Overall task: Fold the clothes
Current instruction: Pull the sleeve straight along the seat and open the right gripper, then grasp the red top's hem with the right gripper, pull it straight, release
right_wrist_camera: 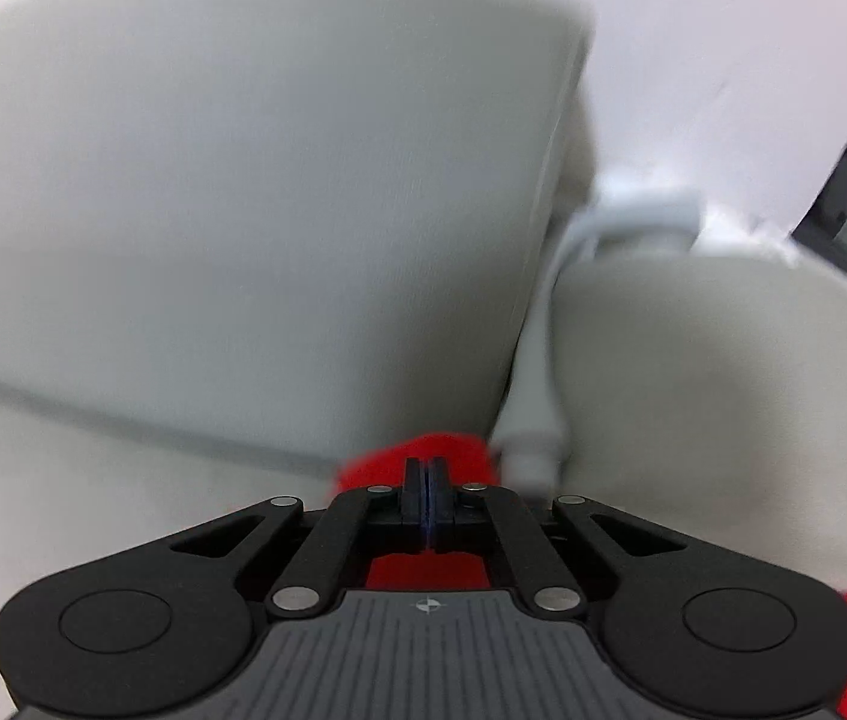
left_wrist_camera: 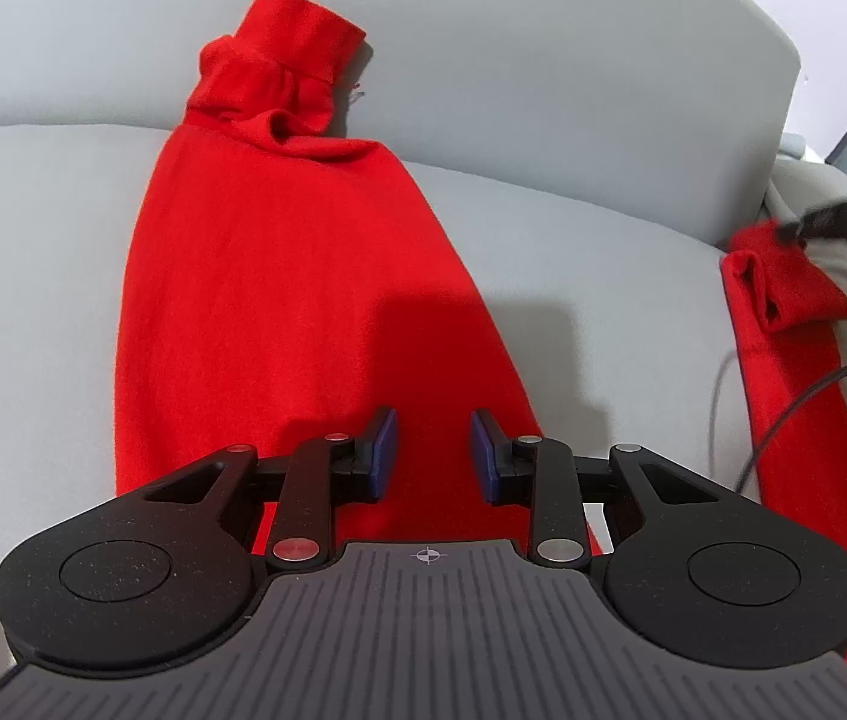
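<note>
My left gripper (left_wrist_camera: 433, 450) hovers part-open over the red sweater (left_wrist_camera: 291, 276) on the sofa (left_wrist_camera: 573, 252); my right gripper (right_wrist_camera: 427, 495) is clamped at the far cuff (right_wrist_camera: 453, 450).

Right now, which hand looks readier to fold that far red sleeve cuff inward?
Right, probably: its fingers are shut at the red sleeve cuff. The left fingers hover open over the garment's body.

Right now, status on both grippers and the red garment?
Left gripper open above red garment. Right gripper shut at its sleeve cuff; grip unconfirmed. Garment unfolded on grey sofa; black cable crosses the sleeve.
</note>
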{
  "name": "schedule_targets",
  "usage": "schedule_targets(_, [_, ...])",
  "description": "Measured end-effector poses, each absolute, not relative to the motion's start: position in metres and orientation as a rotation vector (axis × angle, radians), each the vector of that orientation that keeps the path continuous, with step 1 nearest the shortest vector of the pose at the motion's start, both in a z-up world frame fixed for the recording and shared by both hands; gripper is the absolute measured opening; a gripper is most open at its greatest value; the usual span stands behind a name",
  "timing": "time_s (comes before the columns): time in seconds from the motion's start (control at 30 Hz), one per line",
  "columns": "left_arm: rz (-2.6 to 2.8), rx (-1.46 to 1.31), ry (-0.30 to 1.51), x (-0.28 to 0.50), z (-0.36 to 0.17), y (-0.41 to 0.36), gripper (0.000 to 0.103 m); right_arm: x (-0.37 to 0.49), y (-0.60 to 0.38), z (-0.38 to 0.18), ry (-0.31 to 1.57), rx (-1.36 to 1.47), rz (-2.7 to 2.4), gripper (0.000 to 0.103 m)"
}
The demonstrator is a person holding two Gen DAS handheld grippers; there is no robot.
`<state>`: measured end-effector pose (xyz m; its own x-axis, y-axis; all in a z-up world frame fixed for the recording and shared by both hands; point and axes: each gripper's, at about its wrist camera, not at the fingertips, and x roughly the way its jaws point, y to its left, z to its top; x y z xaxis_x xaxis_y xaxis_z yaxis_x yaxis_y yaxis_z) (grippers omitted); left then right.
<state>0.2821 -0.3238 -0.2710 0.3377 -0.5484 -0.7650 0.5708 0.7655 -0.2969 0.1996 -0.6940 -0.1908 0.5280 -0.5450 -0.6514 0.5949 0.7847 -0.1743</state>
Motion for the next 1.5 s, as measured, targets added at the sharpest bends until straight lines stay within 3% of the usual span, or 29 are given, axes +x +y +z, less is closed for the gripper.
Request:
schedule_targets(0.17, [-0.726, 0.020, 0.980, 0.284, -0.269, -0.318, 0.033, 0.194, -0.702, -0.128, 0.406, 0.074, -0.763, 0.000])
schedule_targets(0.43, [-0.737, -0.001, 0.977, 0.292, -0.269, -0.310, 0.033, 0.236, -0.712, -0.166, 0.376, -0.015, -0.809, 0.002])
schedule_targets(0.53, [-0.740, -0.011, 0.976, 0.296, -0.268, -0.306, 0.033, 0.244, -0.715, -0.172, 0.373, -0.013, -0.860, 0.016])
schedule_targets(0.6, [-0.739, -0.019, 0.976, 0.297, -0.268, -0.304, 0.033, 0.243, -0.717, -0.166, 0.365, 0.011, -0.882, 0.042])
schedule_targets(0.77, [-0.736, -0.027, 0.962, 0.294, -0.260, -0.302, 0.034, 0.212, -0.710, -0.120, 0.366, 0.104, -0.855, 0.075])
schedule_targets(0.8, [-0.735, -0.027, 0.955, 0.293, -0.258, -0.301, 0.034, 0.204, -0.707, -0.114, 0.361, 0.124, -0.848, 0.078])
schedule_targets(1.1, [-0.712, -0.027, 0.967, 0.252, -0.187, -0.273, 0.041, 0.083, -0.570, -0.078, 0.520, 0.201, -0.604, 0.083])
schedule_targets(1.3, [-0.751, 0.137, 0.968, 0.167, -0.130, -0.243, 0.046, 0.004, -0.454, -0.095, 0.623, 0.278, -0.449, 0.084])
schedule_targets(1.5, [-0.717, 0.191, 1.012, 0.071, -0.121, -0.207, 0.049, -0.065, -0.385, -0.131, 0.721, 0.320, -0.334, 0.085])
